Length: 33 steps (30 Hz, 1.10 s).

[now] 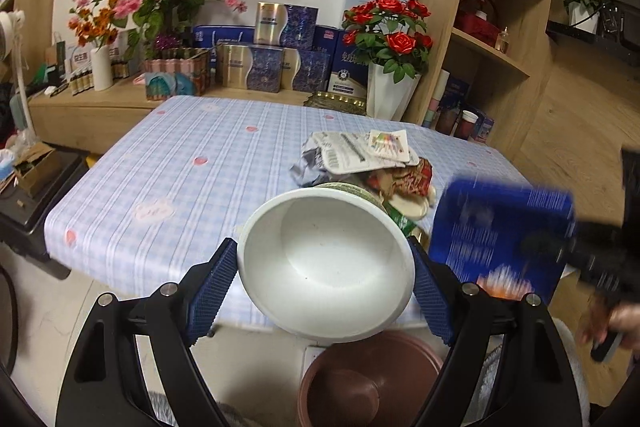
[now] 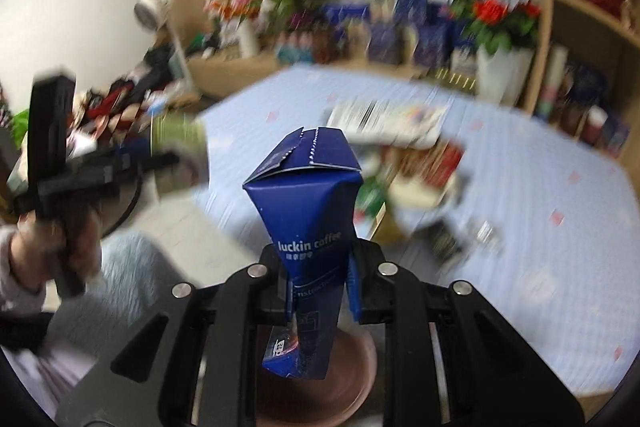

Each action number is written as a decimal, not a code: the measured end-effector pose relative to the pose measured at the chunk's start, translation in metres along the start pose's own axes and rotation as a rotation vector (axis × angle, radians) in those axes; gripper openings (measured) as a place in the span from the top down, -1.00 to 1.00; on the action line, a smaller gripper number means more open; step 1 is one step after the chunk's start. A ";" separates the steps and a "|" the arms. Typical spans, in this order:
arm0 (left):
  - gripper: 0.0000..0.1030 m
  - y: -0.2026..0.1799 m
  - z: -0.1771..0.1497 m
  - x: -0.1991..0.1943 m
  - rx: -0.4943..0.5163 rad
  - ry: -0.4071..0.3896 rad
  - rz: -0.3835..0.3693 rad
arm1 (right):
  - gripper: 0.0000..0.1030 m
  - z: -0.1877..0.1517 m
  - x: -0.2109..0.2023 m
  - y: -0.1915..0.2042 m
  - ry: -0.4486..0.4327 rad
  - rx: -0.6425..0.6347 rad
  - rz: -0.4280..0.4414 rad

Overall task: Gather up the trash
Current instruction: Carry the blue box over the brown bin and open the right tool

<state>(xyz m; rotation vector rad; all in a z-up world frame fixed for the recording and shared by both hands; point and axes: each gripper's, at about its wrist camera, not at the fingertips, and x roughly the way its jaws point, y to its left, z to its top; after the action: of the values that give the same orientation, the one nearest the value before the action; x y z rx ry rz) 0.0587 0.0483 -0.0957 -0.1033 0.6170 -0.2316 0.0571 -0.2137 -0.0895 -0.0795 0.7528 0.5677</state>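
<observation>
2 grippers, each carrying 1 piece of trash over the bin

The left gripper (image 1: pixel 326 267) clamps a white bowl (image 1: pixel 326 263) with jaws wide; the right gripper (image 2: pixel 318 291) pinches a crushed blue carton (image 2: pixel 306 211), jaws narrow. Both hang above the brown bin (image 1: pixel 372 383); more trash (image 1: pixel 368 159) lies on the checked table (image 1: pixel 192 163).

Blue-checked tablecloth (image 1: pixel 180 163) with pink spots; white bowl (image 1: pixel 326 267); blue carton (image 2: pixel 308 203); seemingly brown bin (image 1: pixel 372 379).
</observation>
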 end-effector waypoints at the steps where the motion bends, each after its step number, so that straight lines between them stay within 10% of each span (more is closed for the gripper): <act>1: -0.57 0.001 -0.004 -0.003 0.000 0.000 0.003 | 0.56 -0.011 0.006 0.006 0.035 -0.006 0.004; 20: -0.57 0.006 -0.070 -0.003 -0.031 0.053 0.029 | 0.56 -0.172 0.212 0.035 0.654 0.175 0.090; 33: -0.57 0.015 -0.085 0.020 -0.075 0.116 0.040 | 0.27 -0.196 0.243 0.012 0.731 0.310 0.084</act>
<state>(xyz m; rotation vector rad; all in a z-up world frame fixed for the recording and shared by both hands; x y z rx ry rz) 0.0278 0.0560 -0.1782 -0.1506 0.7424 -0.1764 0.0712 -0.1448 -0.3941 0.0377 1.5542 0.4929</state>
